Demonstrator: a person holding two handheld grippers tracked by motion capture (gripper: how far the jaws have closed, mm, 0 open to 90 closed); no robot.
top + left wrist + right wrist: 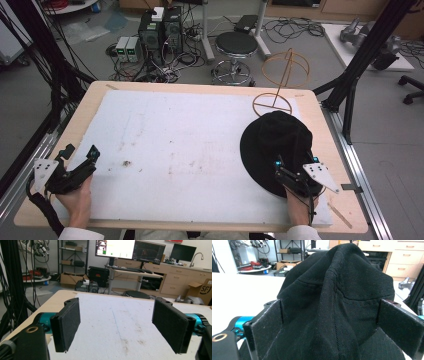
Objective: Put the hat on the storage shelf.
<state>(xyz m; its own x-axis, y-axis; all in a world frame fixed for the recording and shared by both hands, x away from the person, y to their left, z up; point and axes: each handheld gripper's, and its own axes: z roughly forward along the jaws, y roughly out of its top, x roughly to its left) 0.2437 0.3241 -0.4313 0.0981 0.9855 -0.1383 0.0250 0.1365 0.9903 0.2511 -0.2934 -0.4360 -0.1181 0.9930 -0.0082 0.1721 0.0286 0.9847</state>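
Hat point(277, 142) on tabletop point(200, 90), off wire stand point(280, 82) behind it | right gripper point(286, 172) fingers spread around crown, not clamped | left gripper point(80, 154) fingers spread, empty | lift pending

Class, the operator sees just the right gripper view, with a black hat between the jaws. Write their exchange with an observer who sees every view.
Operator: What stands beyond the hat?
Observer: A wire stand, at the table's far edge, just behind the hat.
Operator: Where is the left hand-held gripper?
Observer: At the near left corner of the white mat, open, with nothing between its jaws.
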